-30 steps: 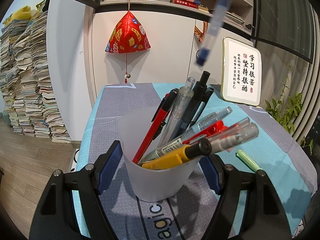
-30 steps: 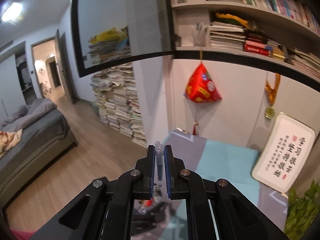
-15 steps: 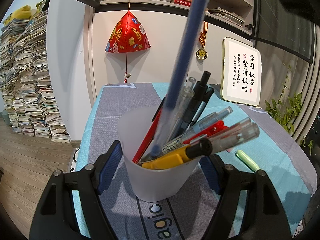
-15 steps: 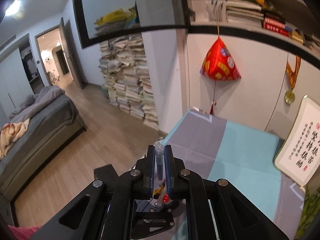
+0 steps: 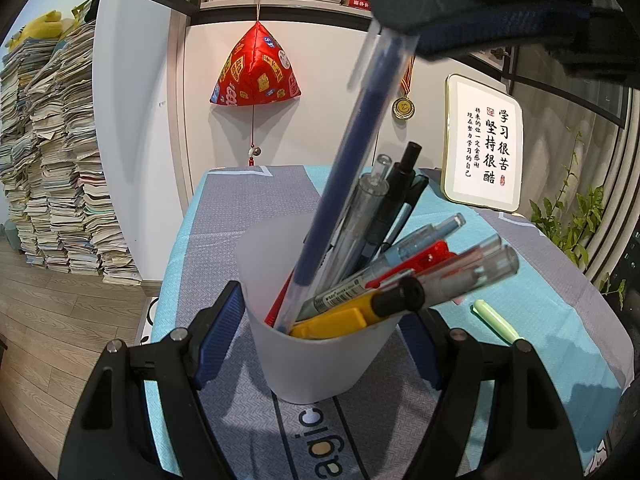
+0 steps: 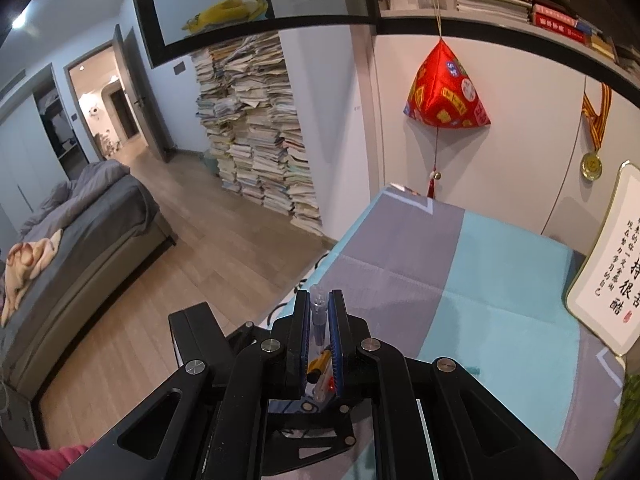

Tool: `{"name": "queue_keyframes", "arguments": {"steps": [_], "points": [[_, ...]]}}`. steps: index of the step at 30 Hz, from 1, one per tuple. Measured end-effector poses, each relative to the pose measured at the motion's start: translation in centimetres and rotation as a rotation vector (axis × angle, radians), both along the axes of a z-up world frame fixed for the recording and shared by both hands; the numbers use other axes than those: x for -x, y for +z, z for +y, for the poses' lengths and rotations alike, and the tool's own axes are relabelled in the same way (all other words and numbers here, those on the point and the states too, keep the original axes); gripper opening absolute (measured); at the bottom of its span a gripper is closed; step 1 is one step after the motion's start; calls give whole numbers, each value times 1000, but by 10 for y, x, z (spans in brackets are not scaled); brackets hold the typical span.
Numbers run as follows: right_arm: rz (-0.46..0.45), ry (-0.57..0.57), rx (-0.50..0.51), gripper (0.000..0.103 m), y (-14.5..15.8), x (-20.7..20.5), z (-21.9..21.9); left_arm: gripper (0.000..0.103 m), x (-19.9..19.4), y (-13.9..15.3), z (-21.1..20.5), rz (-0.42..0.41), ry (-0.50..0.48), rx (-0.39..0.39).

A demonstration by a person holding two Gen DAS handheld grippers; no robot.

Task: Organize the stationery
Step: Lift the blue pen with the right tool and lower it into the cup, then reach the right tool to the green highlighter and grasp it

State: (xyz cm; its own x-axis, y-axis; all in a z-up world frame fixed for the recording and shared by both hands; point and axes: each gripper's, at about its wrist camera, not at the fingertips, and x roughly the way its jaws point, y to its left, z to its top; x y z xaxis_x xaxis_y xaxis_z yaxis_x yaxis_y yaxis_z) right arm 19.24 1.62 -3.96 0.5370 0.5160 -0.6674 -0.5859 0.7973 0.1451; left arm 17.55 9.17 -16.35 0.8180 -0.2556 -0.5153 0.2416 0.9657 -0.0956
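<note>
A frosted white pen cup (image 5: 320,344) stands on the table between the fingers of my left gripper (image 5: 320,320), which is shut on it. The cup holds several pens. My right gripper (image 6: 319,312) is shut on the top of a blue pen (image 5: 352,160); it hangs above the cup at the top of the left wrist view (image 5: 460,12). The pen's lower end is down inside the cup. The pen's clear cap end (image 6: 318,306) shows between the right pads. A light green highlighter (image 5: 496,320) lies on the cloth to the right of the cup.
The table has a grey and teal cloth (image 5: 248,208). A framed calligraphy sign (image 5: 484,148) stands at the back right, with a plant (image 5: 568,216) beside it. A red ornament (image 5: 256,68) hangs on the wall. Stacks of papers (image 5: 52,160) stand on the floor at left.
My right gripper has come down with the blue pen, from above the cup until the tip went inside it. The left gripper and the cup have not moved.
</note>
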Motion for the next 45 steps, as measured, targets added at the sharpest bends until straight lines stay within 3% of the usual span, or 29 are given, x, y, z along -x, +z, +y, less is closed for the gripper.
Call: {"name": "queue_keyframes", "arguments": {"steps": [15,27,32,37,45], "points": [[85,4,-7,10,-15,-8,0,75,-1,0,0,1,0,1],[34,-113,-2,10,0,-1,-52,75,-1,0,1,0,0,0],[69,-188,66,10,-23,-4,-82,75,-1,0,1,0,0,0],[163,-276,195,11,-73,-15,-106,75,0,0,1,1,0,0],[295,-316,223,11,-127,-26,-125,75,-1,0,1,1,0,0]]}}
